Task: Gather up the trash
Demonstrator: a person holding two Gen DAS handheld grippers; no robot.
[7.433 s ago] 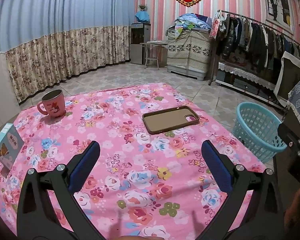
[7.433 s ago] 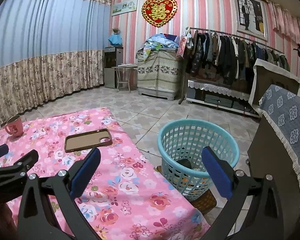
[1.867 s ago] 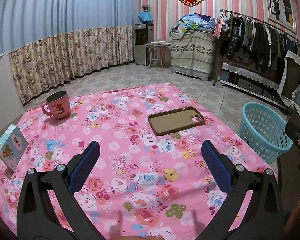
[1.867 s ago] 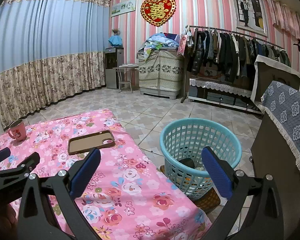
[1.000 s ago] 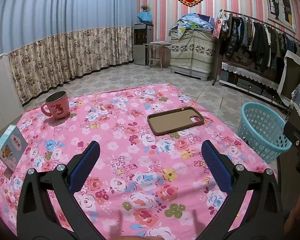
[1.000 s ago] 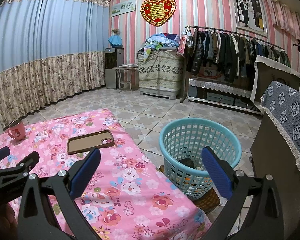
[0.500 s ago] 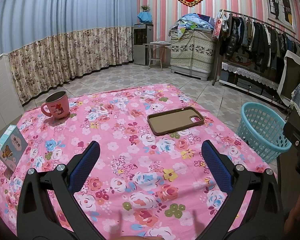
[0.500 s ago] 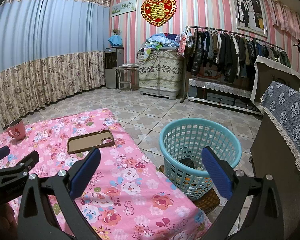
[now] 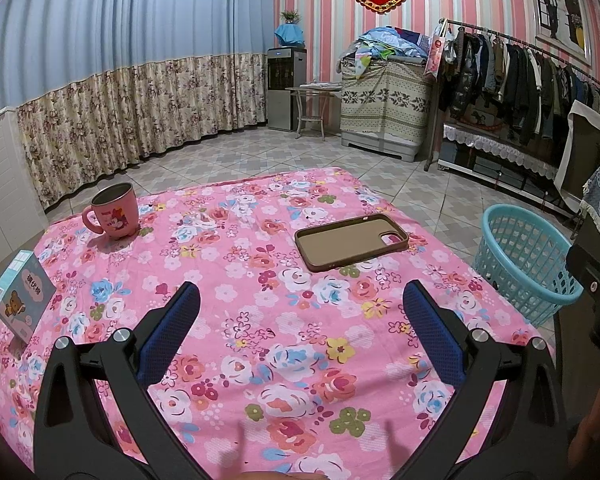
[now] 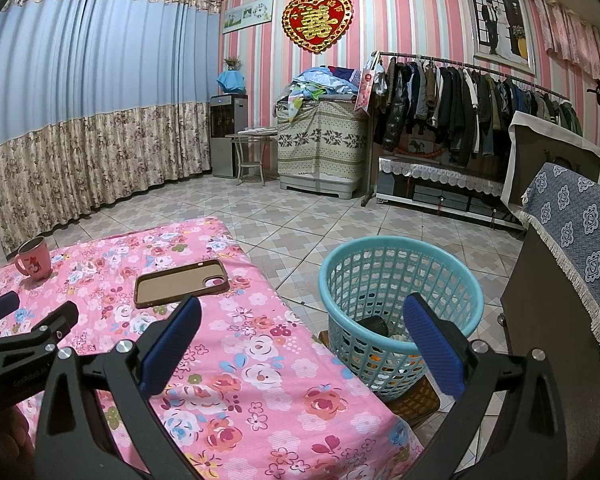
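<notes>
Nothing is shifting between the earlier frames and now beyond slight camera drift: both tongs are staying where they were. Left tongs (image 9: 300,312) are hovering over the counter (image 9: 260,344), fingers wide apart and gripping nothing. Right tongs (image 10: 298,326) are hanging over the counter's right edge, fingers likewise apart and empty. Ahead of the left tongs, a phone case (image 9: 351,247) is lying flat on the floral cloth. A pink mug (image 9: 114,216) is standing at the far left corner, with a small box (image 9: 20,294) near the left edge. Beside the counter, a basket (image 10: 400,308) is sitting on the floor, holding trash (image 10: 374,325).
</notes>
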